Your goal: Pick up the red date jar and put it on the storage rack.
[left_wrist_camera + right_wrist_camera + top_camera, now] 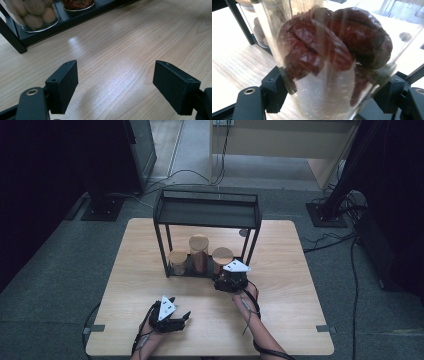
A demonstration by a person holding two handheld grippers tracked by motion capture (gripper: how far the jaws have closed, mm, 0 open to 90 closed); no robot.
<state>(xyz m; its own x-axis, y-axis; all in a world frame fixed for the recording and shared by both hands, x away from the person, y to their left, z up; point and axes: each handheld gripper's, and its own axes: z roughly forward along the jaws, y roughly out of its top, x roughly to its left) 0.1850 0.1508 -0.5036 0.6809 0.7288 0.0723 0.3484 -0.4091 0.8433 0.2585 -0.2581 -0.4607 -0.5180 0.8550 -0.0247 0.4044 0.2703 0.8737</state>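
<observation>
**Right gripper clamps a jar of dried red fruit at the rack**

The right gripper (231, 281) reaches to the front of the black metal rack (207, 215) that stands on the wooden desk (280, 320). Its fingers (274, 91) press against both sides of a clear glass jar (329, 75) filled with dark red, wrinkled dried fruit. From the high view this jar (222, 260), capped with a round wooden lid, is the rightmost of three on the rack's lower shelf, beside a taller middle jar (199, 254) and a shorter left jar (178, 261).

The left gripper (172, 317) rests low over the desk near its front edge, well apart from the rack. Its fingers (62, 86) stand wide apart with bare wood between them. Ahead of it in the left gripper view, the rack's base carries a jar of pale round pieces (32, 13).
</observation>
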